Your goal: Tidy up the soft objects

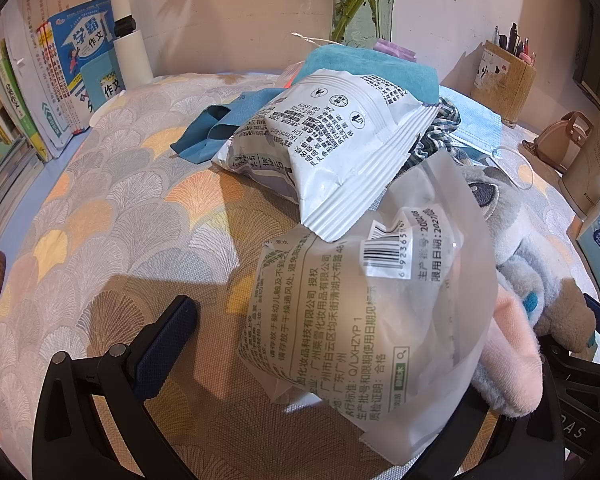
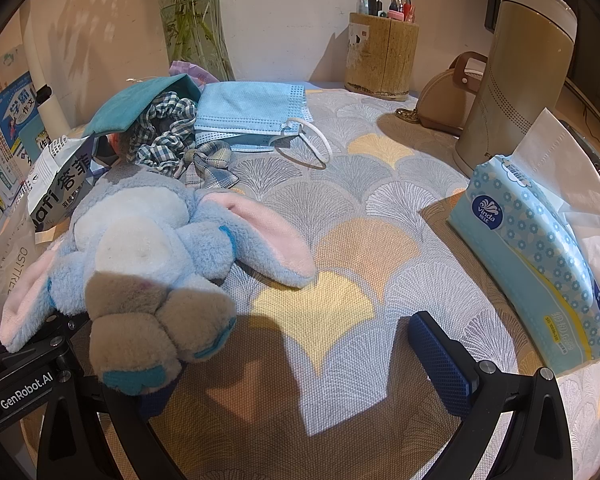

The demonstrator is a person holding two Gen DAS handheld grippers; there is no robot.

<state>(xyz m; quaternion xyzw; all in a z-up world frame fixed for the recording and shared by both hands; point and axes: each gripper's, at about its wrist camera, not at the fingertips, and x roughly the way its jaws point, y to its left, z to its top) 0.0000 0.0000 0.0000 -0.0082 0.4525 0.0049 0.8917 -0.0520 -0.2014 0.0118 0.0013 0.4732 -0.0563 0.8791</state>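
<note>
Both my grippers sit low over the patterned tablecloth (image 2: 340, 208), facing a heap of soft stuff. Left gripper (image 1: 380, 344): jaws spread wide, holding nothing; the translucent wipes pouch (image 1: 364, 320) lies right in the gap between the fingers, tilted, long axis running roughly away from me toward the white sachet (image 1: 332, 148) stacked on top of its far end. Right gripper (image 2: 288, 364): jaws also wide apart, nothing held; the blue plush rabbit (image 2: 140, 248) lies across my left finger side, feet toward the camera, head and body running away up-left, one pink-lined ear flopped out right onto the cloth. I can't tell if the plush actually touches the left pad, since it hides it.

Behind: teal cloth (image 2: 140, 108), checked scrunchie (image 2: 164, 132), blue face mask (image 2: 248, 116), all bunched together. Tissue pack (image 2: 540, 264) is well off right.

My call: left is better placed, since the pouch is already between its fingers. The sachet may slide off when lifted.
</note>
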